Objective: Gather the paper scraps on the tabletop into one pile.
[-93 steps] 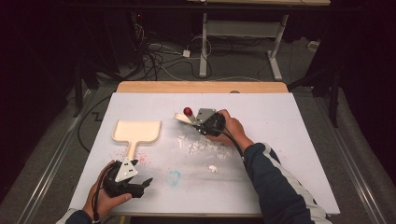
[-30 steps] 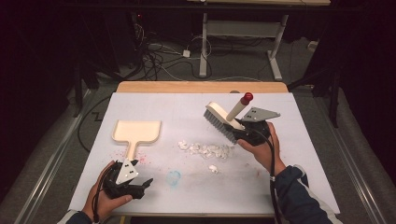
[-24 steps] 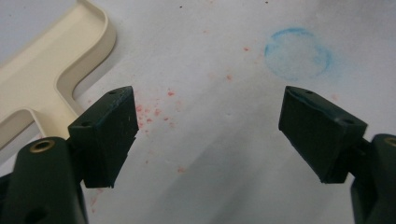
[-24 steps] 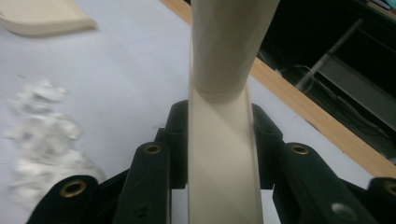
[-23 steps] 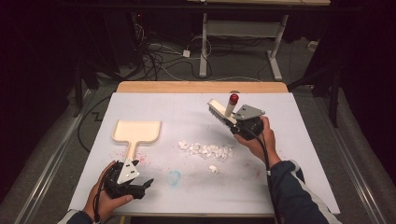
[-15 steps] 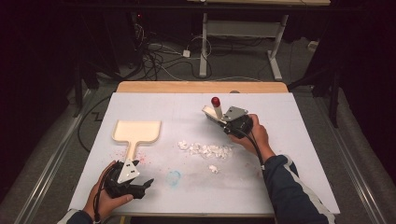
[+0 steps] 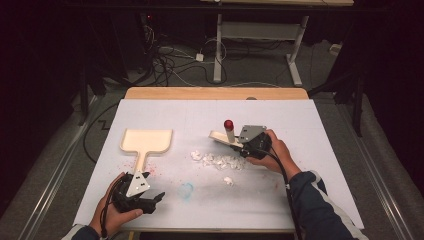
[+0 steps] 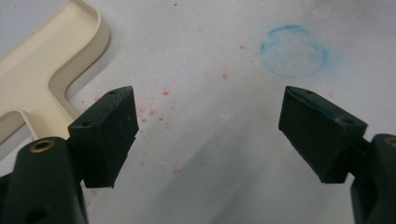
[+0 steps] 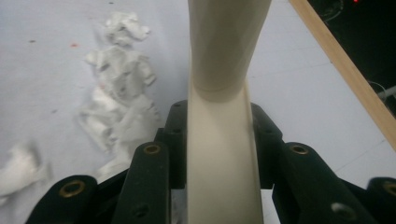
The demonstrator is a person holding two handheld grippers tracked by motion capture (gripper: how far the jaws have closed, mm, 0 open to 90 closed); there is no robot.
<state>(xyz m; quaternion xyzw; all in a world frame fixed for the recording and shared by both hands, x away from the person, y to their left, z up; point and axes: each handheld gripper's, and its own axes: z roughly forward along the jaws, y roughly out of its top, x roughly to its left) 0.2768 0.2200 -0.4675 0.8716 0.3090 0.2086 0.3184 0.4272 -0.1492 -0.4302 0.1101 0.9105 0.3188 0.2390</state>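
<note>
My right gripper [image 7: 246, 146] is shut on the cream handle of a hand brush [image 7: 220, 136], whose red end [image 7: 228, 124] points up. In the right gripper view the brush handle [image 9: 219, 93] runs up between the jaws of the right gripper [image 9: 218, 140]. A pile of white paper scraps [image 7: 220, 161] [image 9: 121, 88] lies just in front of and beside the brush. A cream dustpan [image 7: 146, 141] [image 8: 42, 70] lies flat to the left. Near the front left edge my left gripper [image 7: 150, 202] [image 8: 212, 135] rests open with nothing between its jaws.
The table is covered by a white sheet [image 7: 310, 130] with a wooden edge [image 7: 215, 93] at the back. A blue ring stain [image 7: 186, 189] [image 8: 293, 51] and red specks [image 8: 154, 109] mark the sheet near the left gripper. One stray scrap [image 7: 228, 180] lies apart from the pile.
My right gripper, holding the brush, came down and to the left from a raised spot at the right to the scraps' far right side. The left gripper stayed still.
</note>
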